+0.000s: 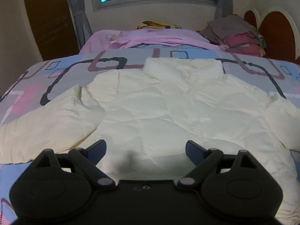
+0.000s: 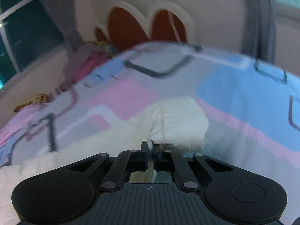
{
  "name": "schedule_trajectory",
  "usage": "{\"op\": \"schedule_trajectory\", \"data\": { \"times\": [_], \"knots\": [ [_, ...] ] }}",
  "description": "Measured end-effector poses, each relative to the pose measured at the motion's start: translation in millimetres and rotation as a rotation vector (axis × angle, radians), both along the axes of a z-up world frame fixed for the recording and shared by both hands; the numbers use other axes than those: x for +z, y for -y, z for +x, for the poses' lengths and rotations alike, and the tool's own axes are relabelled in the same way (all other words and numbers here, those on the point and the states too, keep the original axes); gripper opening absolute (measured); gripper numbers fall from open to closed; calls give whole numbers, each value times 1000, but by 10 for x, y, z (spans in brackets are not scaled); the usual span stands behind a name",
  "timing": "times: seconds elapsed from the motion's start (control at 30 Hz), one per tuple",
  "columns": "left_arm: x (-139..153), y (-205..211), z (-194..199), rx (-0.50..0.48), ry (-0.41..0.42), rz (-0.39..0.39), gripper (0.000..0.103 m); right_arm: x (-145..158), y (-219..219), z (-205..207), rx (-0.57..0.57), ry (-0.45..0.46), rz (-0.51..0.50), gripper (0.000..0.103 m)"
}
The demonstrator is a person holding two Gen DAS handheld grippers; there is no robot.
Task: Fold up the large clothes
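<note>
Your left gripper (image 1: 145, 146) hung with its jaws spread wide, holding nothing, above the near part of the cream padded jacket (image 1: 150, 108). The jacket lay flat ahead of it on the patterned bedspread (image 1: 46, 78), collar farthest from you, one sleeve running out to that gripper's left and the other to its right. Beyond the collar sat a pink blanket (image 1: 150, 37), and off to the far right a pile of folded clothes (image 1: 234, 35). Your right gripper (image 2: 149, 146) had its jaws pinched together on the jacket's sleeve cuff (image 2: 180, 123), which bulged just ahead of the fingertips over the bedspread.
</note>
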State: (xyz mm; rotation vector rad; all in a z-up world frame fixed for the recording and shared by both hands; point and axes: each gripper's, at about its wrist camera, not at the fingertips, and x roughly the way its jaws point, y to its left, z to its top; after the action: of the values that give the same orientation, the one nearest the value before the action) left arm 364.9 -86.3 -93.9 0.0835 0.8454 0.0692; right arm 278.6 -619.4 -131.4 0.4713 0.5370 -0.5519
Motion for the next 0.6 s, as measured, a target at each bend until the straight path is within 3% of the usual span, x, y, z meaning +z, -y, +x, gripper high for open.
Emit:
{"op": "schedule_trajectory", "data": {
  "times": [0.17, 0.33, 0.47, 0.6],
  "knots": [
    [13, -259, -9, 18, 14, -27, 91, 435, -819, 212, 171, 95, -97, 4],
    [35, -595, -25, 29, 19, -47, 91, 678, -1953, 409, 386, 161, -167, 4],
    [79, -875, -22, 49, 30, -53, 91, 651, -2818, 574, 553, 170, -153, 4],
    [112, -1118, -18, 71, 36, -66, 91, 373, -3547, 720, 690, 110, -110, 4]
  ]
}}
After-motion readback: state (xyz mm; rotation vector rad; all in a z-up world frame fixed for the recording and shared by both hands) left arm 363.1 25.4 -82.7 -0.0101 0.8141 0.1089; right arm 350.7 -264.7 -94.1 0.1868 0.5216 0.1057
